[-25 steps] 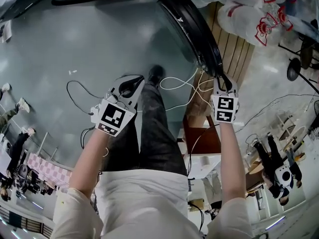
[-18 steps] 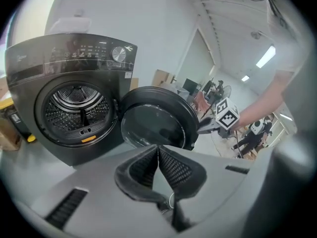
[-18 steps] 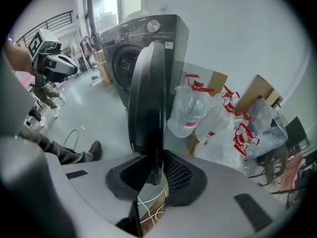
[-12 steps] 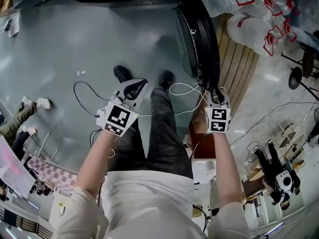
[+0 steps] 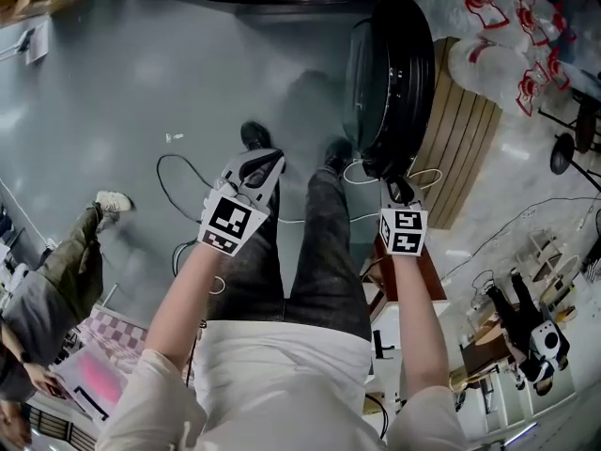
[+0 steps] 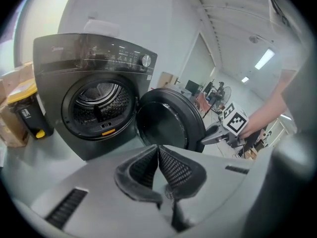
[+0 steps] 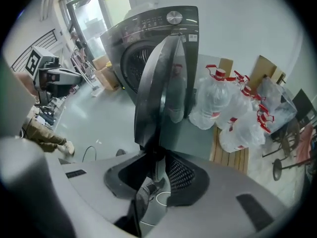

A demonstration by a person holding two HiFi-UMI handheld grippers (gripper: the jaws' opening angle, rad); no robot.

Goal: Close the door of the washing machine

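Right gripper view shows our right gripper (image 7: 157, 158) clamped on the near edge of the half-open door (image 7: 163, 83), standing edge-on directly ahead. Beyond it sits the washing machine (image 7: 148, 25), leftward; our left gripper (image 6: 159, 157), jaws together and empty, is farther away.

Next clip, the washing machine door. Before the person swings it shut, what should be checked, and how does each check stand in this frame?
1. Right gripper grip on the door: ok, the door's edge sits between its jaws.
2. Left gripper out of the way: ok, jaws together, empty, apart from the door.
3. Drum opening free: ok, nothing hangs over its rim.
4. Door closed: not ok, it stands wide open.
5. Footing: cannot tell, cables lie on the floor near the shoes.
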